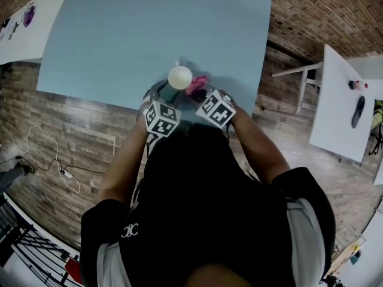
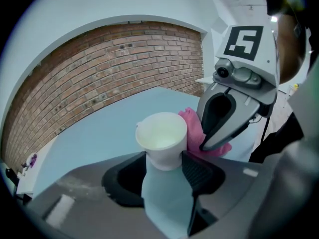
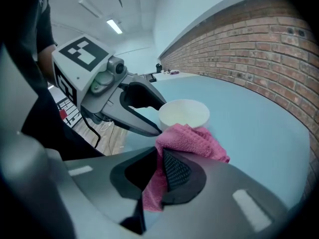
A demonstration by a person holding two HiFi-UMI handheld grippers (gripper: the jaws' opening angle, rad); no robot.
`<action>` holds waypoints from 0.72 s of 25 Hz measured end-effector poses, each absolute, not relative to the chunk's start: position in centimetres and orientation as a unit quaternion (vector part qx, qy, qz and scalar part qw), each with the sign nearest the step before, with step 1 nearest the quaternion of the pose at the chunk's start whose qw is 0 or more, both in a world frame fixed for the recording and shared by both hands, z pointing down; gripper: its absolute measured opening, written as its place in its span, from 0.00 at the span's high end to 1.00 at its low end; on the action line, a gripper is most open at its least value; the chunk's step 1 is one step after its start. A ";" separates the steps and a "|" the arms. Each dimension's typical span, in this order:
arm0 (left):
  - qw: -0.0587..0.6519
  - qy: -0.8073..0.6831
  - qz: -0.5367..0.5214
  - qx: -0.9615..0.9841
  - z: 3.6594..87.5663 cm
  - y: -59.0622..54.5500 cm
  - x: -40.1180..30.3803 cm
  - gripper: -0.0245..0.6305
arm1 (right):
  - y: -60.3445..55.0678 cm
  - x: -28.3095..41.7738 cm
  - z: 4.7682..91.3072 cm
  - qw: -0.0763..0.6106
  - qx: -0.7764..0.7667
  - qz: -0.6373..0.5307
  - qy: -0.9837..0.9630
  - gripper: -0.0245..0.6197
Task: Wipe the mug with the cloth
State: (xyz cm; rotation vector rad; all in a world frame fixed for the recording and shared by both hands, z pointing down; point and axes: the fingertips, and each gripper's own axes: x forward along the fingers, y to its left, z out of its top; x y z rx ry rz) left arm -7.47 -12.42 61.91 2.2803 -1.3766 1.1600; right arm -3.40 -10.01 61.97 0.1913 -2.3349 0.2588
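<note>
A white mug (image 1: 179, 76) stands near the front edge of the light blue table (image 1: 149, 34), open side up and empty inside. My left gripper (image 2: 163, 166) is shut on the mug (image 2: 162, 143), with a pad against each side of its base. A pink cloth (image 3: 192, 141) is bunched between the pads of my right gripper (image 3: 160, 168), which is shut on it. The cloth (image 2: 192, 128) lies against the mug's right side. In the head view the two grippers meet at the mug, left gripper (image 1: 170, 92) and right gripper (image 1: 200, 92) side by side.
A brick wall (image 2: 114, 68) runs along the far side of the table. White tables stand at the right (image 1: 341, 100) and upper left (image 1: 24, 34). A cable (image 1: 54, 160) lies on the wood-pattern floor at the left.
</note>
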 end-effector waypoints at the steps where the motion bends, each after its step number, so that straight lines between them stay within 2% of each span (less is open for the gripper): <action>1: 0.117 -0.471 0.397 0.779 61.9 -12.4 -7.4 0.59 | -9.7 -3.5 62.0 0.386 0.067 0.094 -0.915 0.90; 4: 0.107 -0.463 0.405 0.781 62.1 -12.0 -7.2 0.56 | -8.6 -4.1 62.2 0.401 0.039 0.058 -0.913 0.90; 9: 0.089 -0.446 0.423 0.784 62.4 -11.7 -7.4 0.59 | -8.1 -4.8 62.6 0.430 0.009 0.005 -0.903 0.90; 15: 0.139 -0.449 0.391 0.791 63.2 -11.2 -7.6 0.65 | -8.5 -4.5 62.7 0.424 0.021 0.034 -0.905 0.90; 16: 0.148 -0.459 0.384 0.788 63.2 -11.1 -8.0 0.68 | -8.7 -4.3 62.6 0.415 0.030 0.053 -0.908 0.90; 18: 0.179 -0.481 0.358 0.780 63.2 -10.8 -9.0 0.80 | -9.3 -3.5 62.1 0.391 0.056 0.101 -0.913 0.90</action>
